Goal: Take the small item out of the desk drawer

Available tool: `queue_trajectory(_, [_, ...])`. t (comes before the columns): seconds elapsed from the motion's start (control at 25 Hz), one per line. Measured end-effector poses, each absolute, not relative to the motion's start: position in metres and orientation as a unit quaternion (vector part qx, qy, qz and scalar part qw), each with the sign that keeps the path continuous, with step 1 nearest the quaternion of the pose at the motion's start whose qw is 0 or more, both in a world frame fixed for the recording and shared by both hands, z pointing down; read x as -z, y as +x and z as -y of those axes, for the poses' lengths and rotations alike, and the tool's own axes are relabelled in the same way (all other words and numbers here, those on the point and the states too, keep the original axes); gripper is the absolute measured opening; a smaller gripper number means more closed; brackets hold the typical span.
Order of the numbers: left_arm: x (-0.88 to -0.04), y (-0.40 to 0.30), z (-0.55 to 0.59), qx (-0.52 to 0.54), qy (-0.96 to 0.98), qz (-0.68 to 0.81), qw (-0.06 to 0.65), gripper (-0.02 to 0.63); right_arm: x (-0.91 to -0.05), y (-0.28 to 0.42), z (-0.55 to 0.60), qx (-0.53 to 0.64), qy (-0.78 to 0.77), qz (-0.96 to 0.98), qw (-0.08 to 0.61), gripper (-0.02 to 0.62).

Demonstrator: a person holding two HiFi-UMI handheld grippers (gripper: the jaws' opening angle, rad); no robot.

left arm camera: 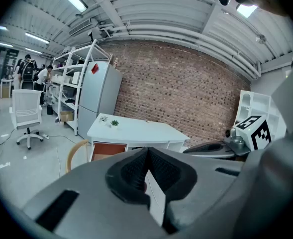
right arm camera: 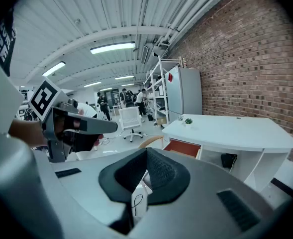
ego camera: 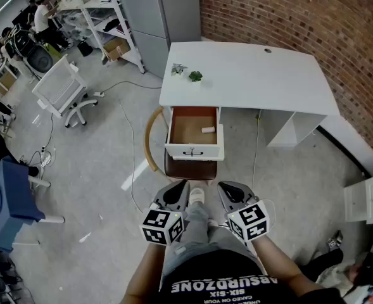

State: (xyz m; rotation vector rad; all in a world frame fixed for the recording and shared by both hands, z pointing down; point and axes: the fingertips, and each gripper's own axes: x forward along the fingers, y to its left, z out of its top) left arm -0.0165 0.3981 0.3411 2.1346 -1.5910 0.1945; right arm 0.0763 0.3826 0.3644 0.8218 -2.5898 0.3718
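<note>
The white desk (ego camera: 249, 81) stands ahead by the brick wall, with its drawer (ego camera: 193, 149) pulled out and showing a brown bottom. A small pale cylinder-shaped item (ego camera: 208, 130) lies inside the drawer at its right side. Both grippers hang low in front of the person, well short of the drawer. My left gripper (ego camera: 180, 186) is shut with nothing between its pads, and my right gripper (ego camera: 225, 187) is shut and empty too. The left gripper view looks over the closed left gripper (left arm camera: 147, 151) toward the desk (left arm camera: 136, 129). Past the closed right gripper (right arm camera: 146, 152), the drawer (right arm camera: 184, 148) shows orange.
A wooden chair (ego camera: 150, 138) with a brown seat stands right in front of the drawer. A small green plant (ego camera: 195, 76) sits on the desktop. A white office chair (ego camera: 61, 88), shelving (ego camera: 104, 11) and a blue table (ego camera: 9, 195) stand to the left. Cables lie on the floor.
</note>
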Motion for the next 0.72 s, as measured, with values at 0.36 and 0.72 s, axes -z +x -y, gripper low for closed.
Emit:
queue_trajectory(0.36, [-0.358, -0.027, -0.362, -0.064, 0.778, 0.571, 0.254, 0.006, -0.372, 0.064, -0.345, -0.126, 0.295, 0.924, 0.206, -0.003])
queue_trajectory(0.72, [-0.361, -0.048, -0.287, -0.066, 0.784, 0.558, 0.265, 0.006, -0.375, 0.053, -0.279, -0.135, 0.311, 0.917, 0.211, -0.003])
